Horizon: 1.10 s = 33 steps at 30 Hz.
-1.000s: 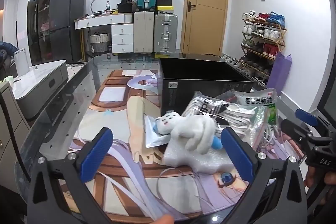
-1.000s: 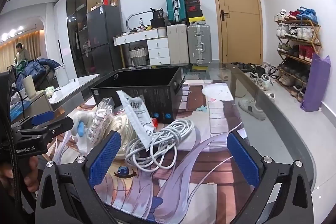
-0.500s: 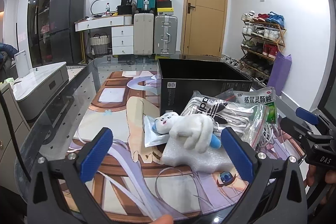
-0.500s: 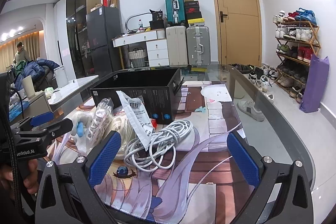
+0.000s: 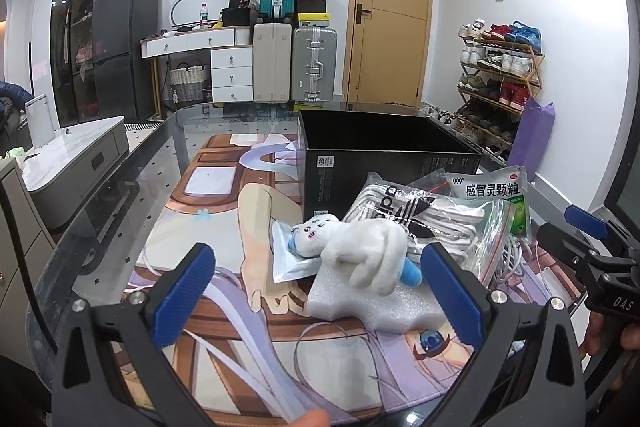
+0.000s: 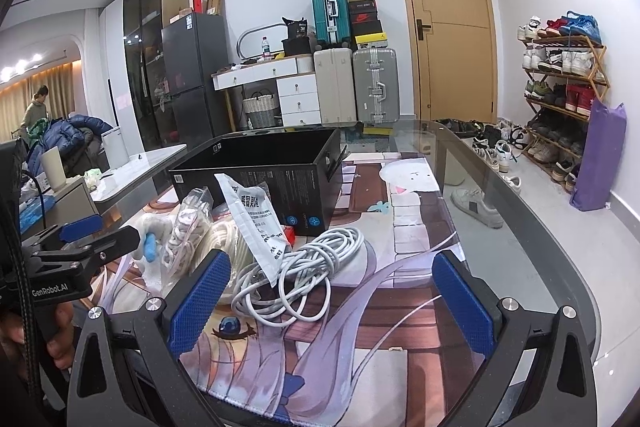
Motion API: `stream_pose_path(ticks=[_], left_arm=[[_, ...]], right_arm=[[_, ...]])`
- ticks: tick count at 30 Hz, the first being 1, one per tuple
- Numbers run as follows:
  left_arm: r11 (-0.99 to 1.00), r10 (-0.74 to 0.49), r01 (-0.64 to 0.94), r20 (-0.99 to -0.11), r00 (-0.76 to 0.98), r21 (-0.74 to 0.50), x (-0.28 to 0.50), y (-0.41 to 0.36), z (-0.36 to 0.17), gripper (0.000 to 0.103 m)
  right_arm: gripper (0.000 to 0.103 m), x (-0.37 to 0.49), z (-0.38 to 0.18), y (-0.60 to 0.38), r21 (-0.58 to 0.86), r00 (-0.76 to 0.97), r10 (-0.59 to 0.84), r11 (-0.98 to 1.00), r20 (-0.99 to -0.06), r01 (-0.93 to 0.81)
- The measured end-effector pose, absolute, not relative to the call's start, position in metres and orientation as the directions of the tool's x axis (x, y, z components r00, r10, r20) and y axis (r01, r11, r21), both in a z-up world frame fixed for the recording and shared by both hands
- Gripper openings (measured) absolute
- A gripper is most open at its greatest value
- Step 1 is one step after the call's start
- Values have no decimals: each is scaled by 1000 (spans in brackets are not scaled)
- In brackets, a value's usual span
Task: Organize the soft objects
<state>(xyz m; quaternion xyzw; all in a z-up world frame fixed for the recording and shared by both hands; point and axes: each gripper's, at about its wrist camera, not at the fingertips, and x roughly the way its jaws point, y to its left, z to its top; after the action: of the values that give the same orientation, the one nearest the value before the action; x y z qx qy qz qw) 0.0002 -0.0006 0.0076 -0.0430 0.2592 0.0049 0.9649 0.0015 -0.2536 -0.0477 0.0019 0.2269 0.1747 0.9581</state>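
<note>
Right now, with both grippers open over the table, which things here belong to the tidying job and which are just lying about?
For the job: plush toy, foam pad, bag of laces, medicine packet, coiled cable, black box.

Lying about: suitcases, shoe rack, purple bag.

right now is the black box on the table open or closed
Open. The black box has no lid on top, and the left wrist view looks over its rim at dark inner walls. Whether anything lies at the bottom cannot be told.
</note>
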Motion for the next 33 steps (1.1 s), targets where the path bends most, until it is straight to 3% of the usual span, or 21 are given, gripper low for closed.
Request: stream_pose_path(ticks=[33], left_arm=[[995, -31, -22, -513, 858, -96, 5, 3, 9, 103]], right_arm=[[103, 5, -54, -253, 83, 828, 332, 940, -452, -332]])
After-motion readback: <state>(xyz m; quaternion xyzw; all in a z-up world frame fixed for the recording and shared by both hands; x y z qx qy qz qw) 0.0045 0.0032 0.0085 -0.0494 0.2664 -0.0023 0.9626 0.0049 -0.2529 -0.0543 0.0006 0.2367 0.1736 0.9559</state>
